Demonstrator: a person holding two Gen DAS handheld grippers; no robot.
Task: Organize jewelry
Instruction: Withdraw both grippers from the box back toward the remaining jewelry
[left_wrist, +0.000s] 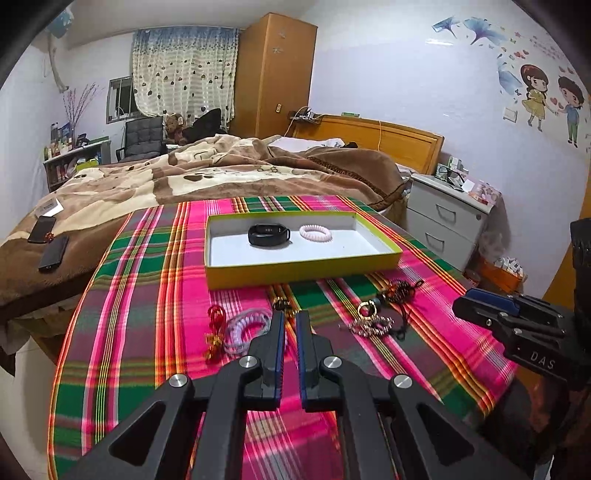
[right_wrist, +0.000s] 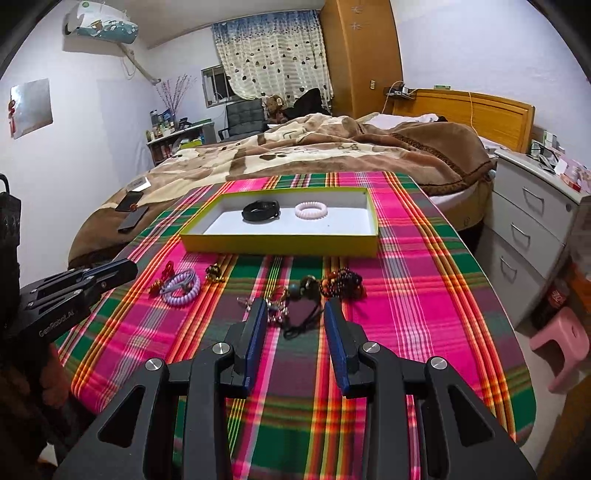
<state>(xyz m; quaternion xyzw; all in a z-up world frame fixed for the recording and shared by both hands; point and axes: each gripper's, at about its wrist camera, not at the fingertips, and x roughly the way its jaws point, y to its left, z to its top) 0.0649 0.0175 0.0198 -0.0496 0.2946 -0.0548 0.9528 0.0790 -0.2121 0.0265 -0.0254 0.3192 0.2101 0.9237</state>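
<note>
A yellow-green tray (left_wrist: 303, 274) (right_wrist: 280, 246) with a white floor lies on the plaid cloth. In it are a black wristband (left_wrist: 269, 235) (right_wrist: 260, 210) and a pink coil tie (left_wrist: 315, 232) (right_wrist: 311, 210). Loose in front of it lie a red-gold ornament (left_wrist: 215, 325), a lilac coil tie (left_wrist: 245, 330) (right_wrist: 181, 286), dark beads (left_wrist: 400, 290) (right_wrist: 341, 282), a silvery bracelet (left_wrist: 369, 326) and a black cord (right_wrist: 303, 325). My left gripper (left_wrist: 290, 315) is shut and empty, just right of the lilac tie. My right gripper (right_wrist: 296, 306) is open over the cord and bracelet, gripping nothing.
A bed with a brown blanket (left_wrist: 221, 173) runs behind the table, with two phones (left_wrist: 53, 253) on it. A white nightstand (right_wrist: 528, 218) and a pink stool (right_wrist: 561, 339) stand to the right. The table's right edge (right_wrist: 517, 332) curves close to the stool.
</note>
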